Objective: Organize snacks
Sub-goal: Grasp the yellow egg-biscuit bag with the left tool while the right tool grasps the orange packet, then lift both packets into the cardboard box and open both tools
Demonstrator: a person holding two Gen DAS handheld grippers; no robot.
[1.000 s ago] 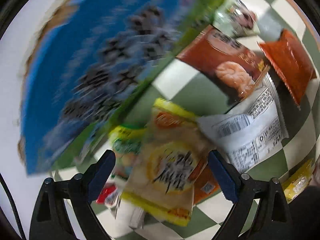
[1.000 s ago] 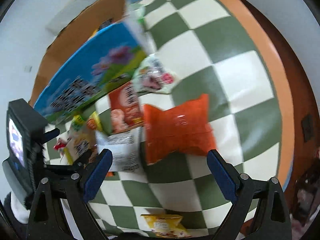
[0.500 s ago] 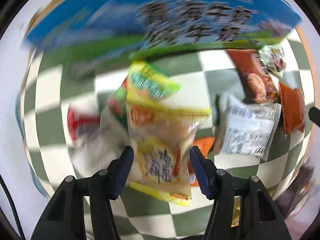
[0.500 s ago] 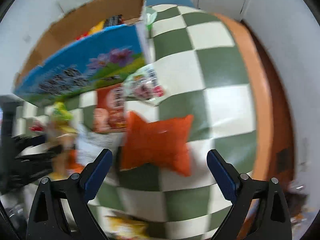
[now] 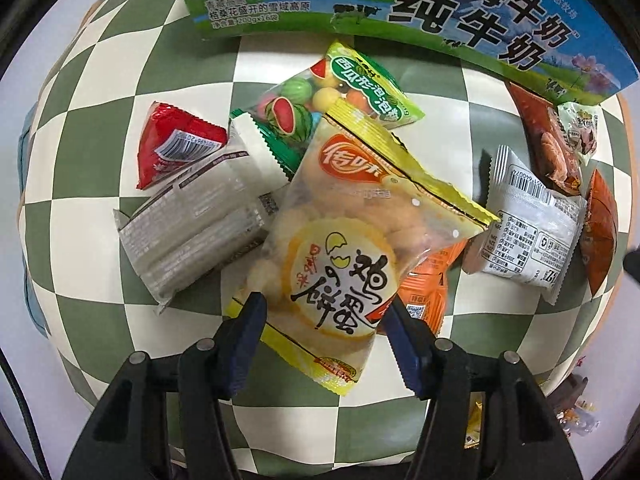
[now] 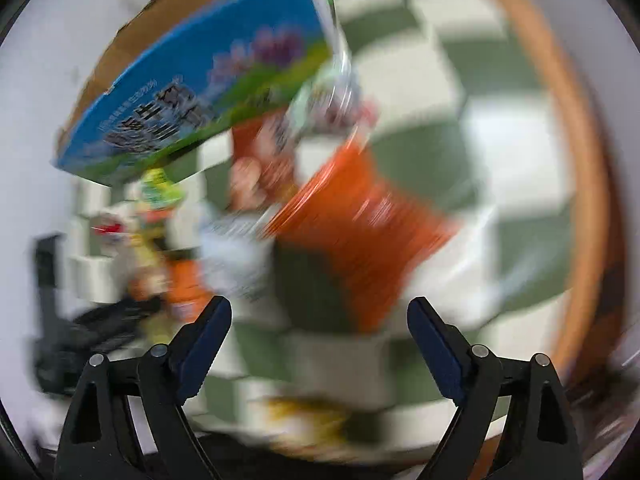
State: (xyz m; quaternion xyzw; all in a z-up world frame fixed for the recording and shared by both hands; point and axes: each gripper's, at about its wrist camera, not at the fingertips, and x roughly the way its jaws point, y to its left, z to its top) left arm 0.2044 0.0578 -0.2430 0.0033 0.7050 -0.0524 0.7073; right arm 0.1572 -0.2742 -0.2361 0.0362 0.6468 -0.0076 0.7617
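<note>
The yellow biscuit bag point(image 5: 340, 240) lies on top of the snack pile on the checked surface point(image 5: 100, 320), just below the long printed side of the milk carton box point(image 5: 460, 8), and the left gripper point(image 5: 322, 320) is pinching its lower end: both blue pads press against the bag's sides, the jaws having just closed in on it. The left wrist view is sharp and shows what sits round and under that bag: a green watermelon gum packet point(image 5: 352, 92) poking out at its upper end towards the box, a grey wrapped packet point(image 5: 192, 232) partly under its left side, a red packet point(image 5: 176, 144) touching the grey one on the far side, an orange packet point(image 5: 428, 288) tucked beneath its right edge, and a white packet with a barcode point(image 5: 528, 232) just beside that. Further right lie a brown snack bag point(image 5: 552, 148) and an orange bag point(image 5: 600, 232) near the surface's edge. The right wrist view is heavily blurred and gives little of this detail, but it alone shows the box from above, with its brown cardboard flap point(image 6: 192, 12) standing open; what is inside cannot be made out. It also shows the orange bag point(image 6: 360, 232) as a large streak beyond the right gripper point(image 6: 320, 332), which is spread wide with nothing between its pads, its jaws having just narrowed slightly, and the surface's orange rim point(image 6: 580, 160) curving down the right side.
</note>
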